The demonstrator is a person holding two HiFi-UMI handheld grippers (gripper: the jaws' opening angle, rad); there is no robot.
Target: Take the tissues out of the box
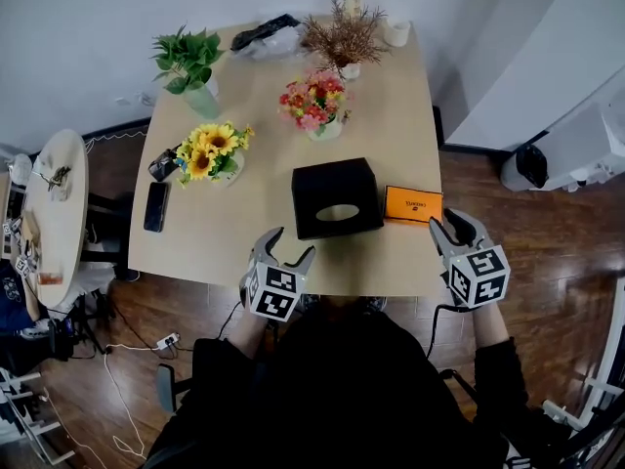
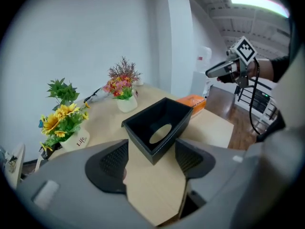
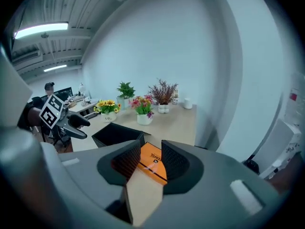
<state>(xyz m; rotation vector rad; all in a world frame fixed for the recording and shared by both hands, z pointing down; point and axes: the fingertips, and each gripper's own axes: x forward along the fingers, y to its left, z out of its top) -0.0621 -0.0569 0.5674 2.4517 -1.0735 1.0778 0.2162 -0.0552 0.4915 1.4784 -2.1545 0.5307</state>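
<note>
The black tissue box (image 1: 336, 195) stands at the middle of the table's (image 1: 391, 115) near edge, its oval opening facing up. An orange pack (image 1: 412, 204) lies just beside it toward the near right corner. The left tongs (image 1: 293, 242) hover over the near edge in front of the box, wide open and empty. The right tongs (image 1: 447, 225) hang above the near right corner, pointing at the orange pack, their jaws only narrowly apart with nothing gripped.

Pale wall (image 1: 78, 37) behind a light wooden table (image 1: 391, 135); dark wood floor (image 1: 547, 223); round side table (image 1: 63, 193) to the left; strip lights (image 3: 40, 30) overhead.
</note>
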